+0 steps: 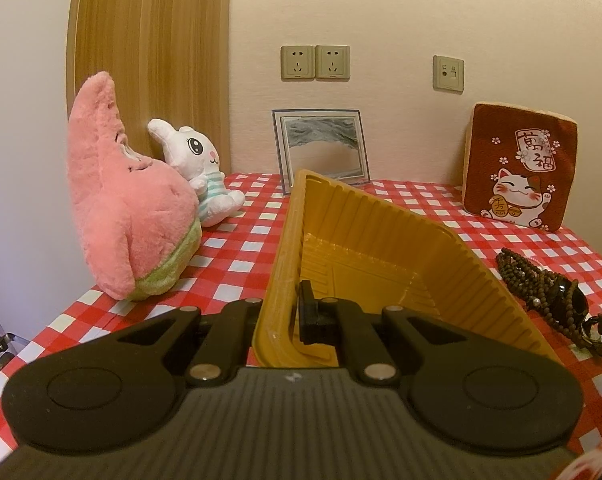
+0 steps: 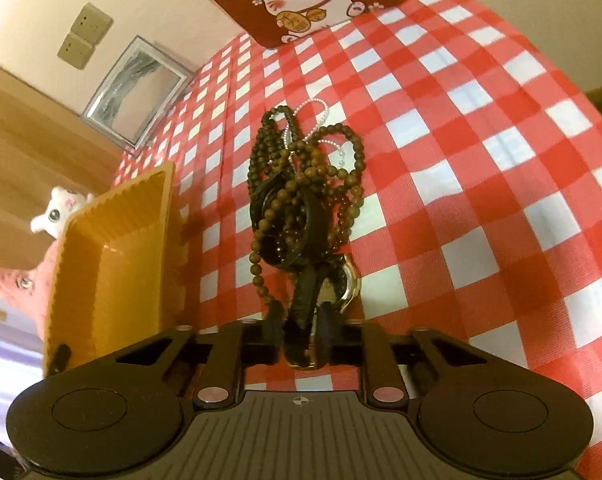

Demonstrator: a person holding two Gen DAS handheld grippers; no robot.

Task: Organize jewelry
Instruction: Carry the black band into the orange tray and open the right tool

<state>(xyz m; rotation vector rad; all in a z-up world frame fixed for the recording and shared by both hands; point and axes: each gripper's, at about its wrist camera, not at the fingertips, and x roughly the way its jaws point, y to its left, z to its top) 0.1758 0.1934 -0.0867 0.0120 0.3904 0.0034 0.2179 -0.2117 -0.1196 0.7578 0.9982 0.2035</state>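
A yellow ribbed plastic tray [image 1: 381, 240] stands tilted on the red-and-white checked cloth [image 1: 241, 256], and it looks empty inside. My left gripper [image 1: 285, 316] is shut on the tray's near left wall, one finger inside and one outside. To the right lies a tangled bundle of dark wooden bead strings, a thin pearl chain and a black strap with a gold ring [image 1: 541, 284]. In the right wrist view this jewelry bundle [image 2: 301, 184] stretches away from my right gripper [image 2: 300, 336], which is shut on its black strap end. The tray [image 2: 113, 248] sits to the left.
A pink star plush [image 1: 129, 216] and a white bunny plush [image 1: 201, 168] sit at the left by a wooden panel. A framed picture [image 1: 321, 148] leans on the back wall. A red lucky-cat cushion [image 1: 521, 168] stands at the back right. The table edge runs along the left.
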